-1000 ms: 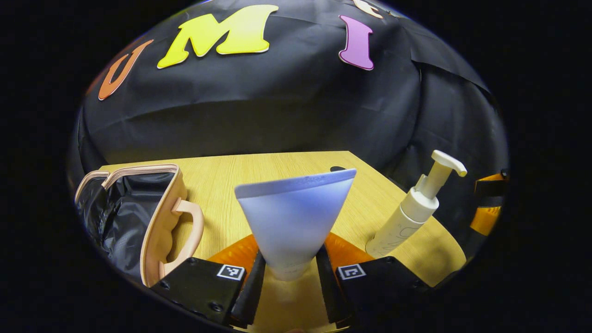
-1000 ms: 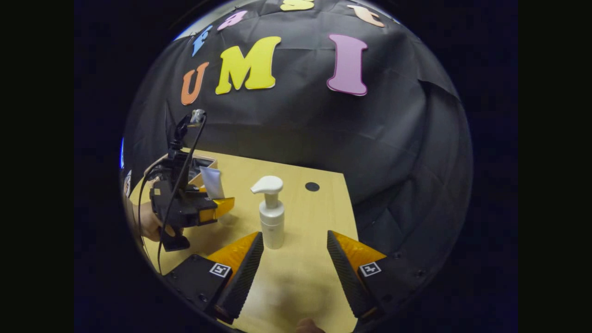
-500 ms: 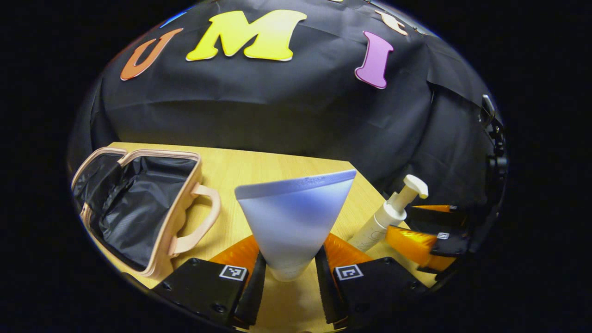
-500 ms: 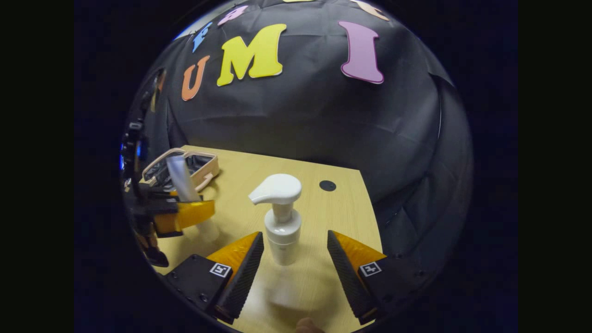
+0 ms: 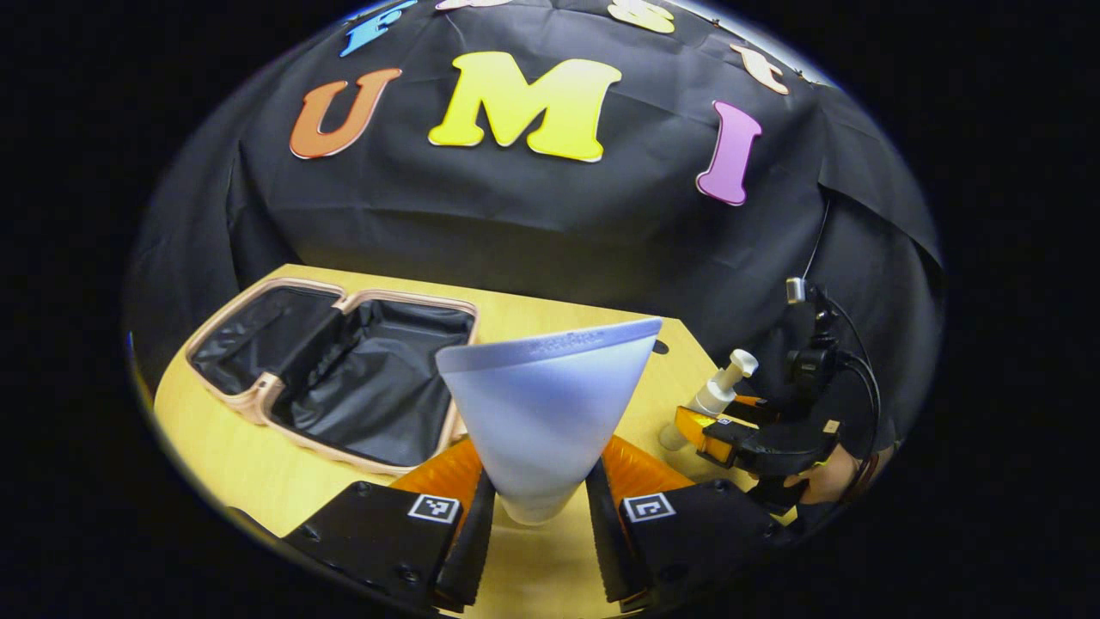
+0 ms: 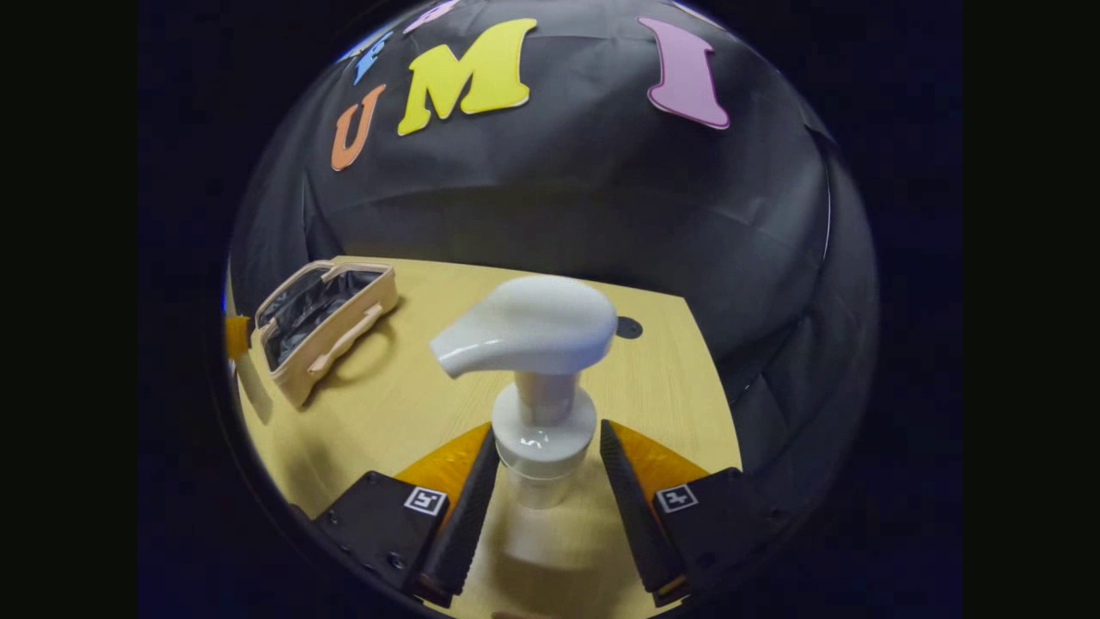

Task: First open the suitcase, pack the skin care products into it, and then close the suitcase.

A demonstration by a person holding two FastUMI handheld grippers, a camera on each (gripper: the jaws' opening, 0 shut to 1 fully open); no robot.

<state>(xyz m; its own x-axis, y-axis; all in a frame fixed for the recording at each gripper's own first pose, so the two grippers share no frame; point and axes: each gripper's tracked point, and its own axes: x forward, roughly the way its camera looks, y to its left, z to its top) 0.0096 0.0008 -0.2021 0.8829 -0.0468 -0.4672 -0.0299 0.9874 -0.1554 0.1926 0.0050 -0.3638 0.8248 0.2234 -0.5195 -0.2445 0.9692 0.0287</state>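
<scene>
My left gripper (image 5: pixel 540 471) is shut on a pale blue tube (image 5: pixel 546 404), held upright with its flat crimped end up. Behind and to the left of it the beige suitcase (image 5: pixel 344 378) lies open on the table, showing its black lining in both halves. In the right gripper view a white pump bottle (image 6: pixel 537 378) stands upright between the fingers of my right gripper (image 6: pixel 548 432), which press on its sides just below the collar. The suitcase (image 6: pixel 326 322) lies far left there. The left gripper view shows the right gripper (image 5: pixel 730 434) around the pump bottle (image 5: pixel 713 397), with a hand (image 5: pixel 829 477) behind.
The wooden table (image 6: pixel 404 404) ends at the black cloth wall at the back and right. A small dark round hole (image 6: pixel 628 327) sits near its far right corner. Bare tabletop (image 5: pixel 223 447) lies in front of the suitcase.
The left gripper has swung left with the tube and now looks into the open suitcase. The right gripper has moved forward around the pump bottle and its fingers have shut on it.
</scene>
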